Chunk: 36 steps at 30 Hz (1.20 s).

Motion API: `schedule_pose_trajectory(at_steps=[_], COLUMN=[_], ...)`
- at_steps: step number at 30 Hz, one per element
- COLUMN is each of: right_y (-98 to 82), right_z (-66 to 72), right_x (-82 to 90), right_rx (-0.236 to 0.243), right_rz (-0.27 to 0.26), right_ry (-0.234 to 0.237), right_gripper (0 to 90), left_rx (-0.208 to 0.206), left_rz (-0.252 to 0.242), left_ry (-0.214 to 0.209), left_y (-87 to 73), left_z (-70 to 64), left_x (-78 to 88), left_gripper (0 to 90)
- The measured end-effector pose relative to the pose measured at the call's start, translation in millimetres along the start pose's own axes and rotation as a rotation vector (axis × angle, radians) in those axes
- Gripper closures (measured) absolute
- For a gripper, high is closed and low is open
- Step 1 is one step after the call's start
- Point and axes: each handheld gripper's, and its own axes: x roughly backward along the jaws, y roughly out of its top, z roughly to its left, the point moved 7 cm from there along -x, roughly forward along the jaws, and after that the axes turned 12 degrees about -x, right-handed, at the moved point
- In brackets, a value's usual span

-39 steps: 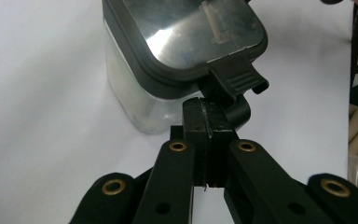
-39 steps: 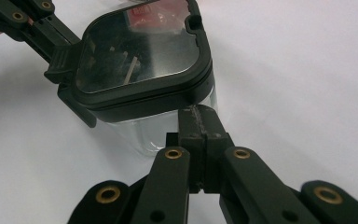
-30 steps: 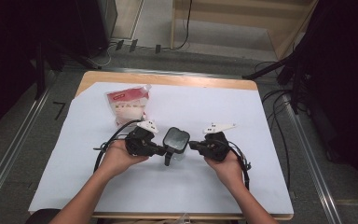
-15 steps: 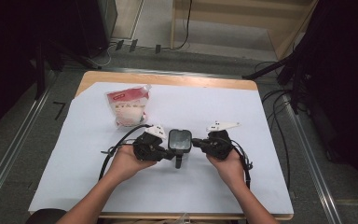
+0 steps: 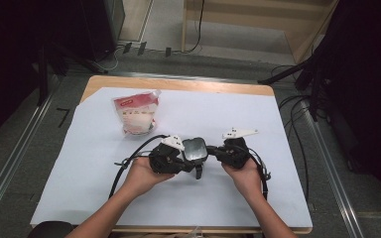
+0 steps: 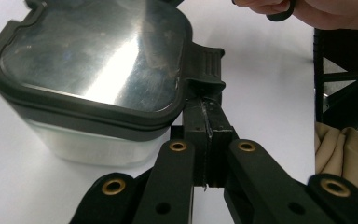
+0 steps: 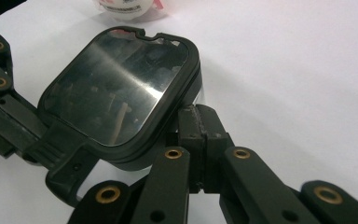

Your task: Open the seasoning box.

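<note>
Clear container (image 5: 196,148) has a glossy dark-rimmed lid (closed).

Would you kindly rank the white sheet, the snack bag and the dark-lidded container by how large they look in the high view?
1. White sheet, by far the largest; it covers most of the table.
2. Snack bag.
3. Dark-lidded container, partly hidden by the grippers, so it looks a little smaller than the bag.

Container (image 6: 93,70) top cut off by edge; pouch (image 5: 136,112) print unreadable
</note>
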Motion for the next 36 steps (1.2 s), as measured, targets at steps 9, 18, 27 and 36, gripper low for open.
schedule_pose_trajectory(at_steps=[9,18,27,36], right_y=[-1.8,-12.8,-30.4,-39.2], right_z=[-5.5,2.7,25.1,46.8], right_x=[18.0,36.6,45.7,41.2], right_rx=[-0.003,0.002,0.013,0.054], right_rz=[-0.018,-0.007,0.004,0.004], right_ry=[-0.024,-0.031,0.003,0.033], right_gripper=[90.0,90.0,90.0,90.0], left_rx=[-0.02,-0.028,-0.05,-0.002], left_rz=[-0.021,-0.001,-0.01,-0.012], left_ry=[-0.018,-0.04,0.005,0.023], left_y=[9.7,5.0,2.0,-7.8], left_z=[-5.8,-3.4,8.9,28.5], left_x=[-12.5,5.6,38.0,50.9], left_gripper=[90.0,87.6,75.9,57.2])
